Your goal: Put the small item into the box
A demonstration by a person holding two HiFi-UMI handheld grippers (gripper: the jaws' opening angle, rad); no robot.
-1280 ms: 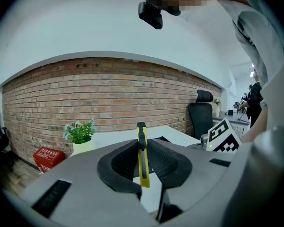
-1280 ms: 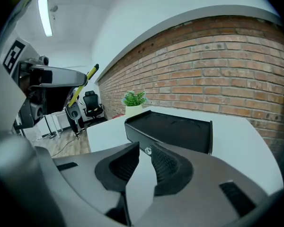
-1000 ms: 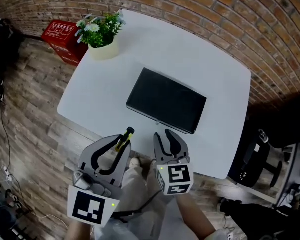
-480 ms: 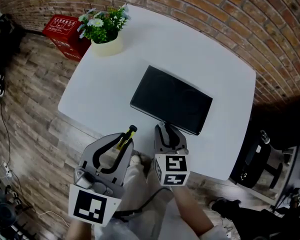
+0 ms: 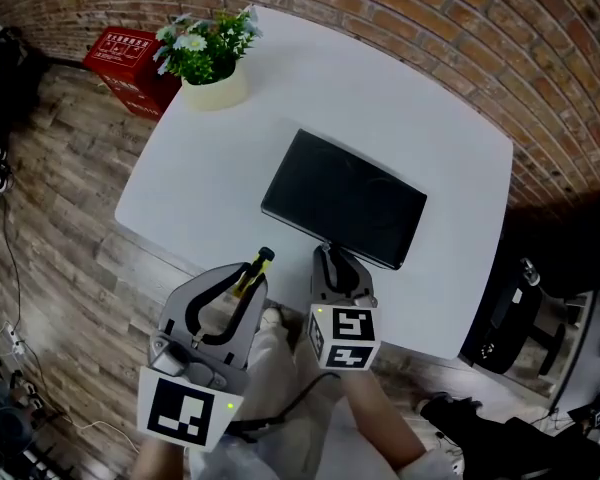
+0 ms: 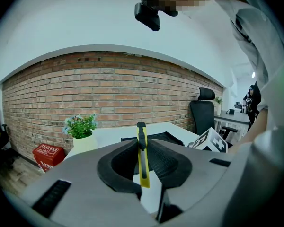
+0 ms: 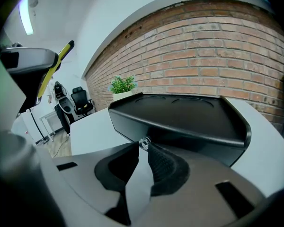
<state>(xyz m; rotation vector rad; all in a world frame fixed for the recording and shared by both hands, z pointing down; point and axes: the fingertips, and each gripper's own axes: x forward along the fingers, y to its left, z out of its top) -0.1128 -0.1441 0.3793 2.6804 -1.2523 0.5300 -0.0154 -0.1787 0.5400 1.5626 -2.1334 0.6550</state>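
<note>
The left gripper [image 5: 242,293] has its jaws pressed together on a yellow utility knife [image 6: 142,160] — the knife stands on edge between the pads, its black tip poking past them; gripper and knife hang just off the near edge of the white table [image 5: 220,168]. The right gripper [image 7: 144,146] is pinched tight on a small metal catch [image 7: 144,143] at the front of the black box [image 5: 343,198] — the box lies closed mid-table; a potted plant [image 5: 212,63] stands at the far corner
</note>
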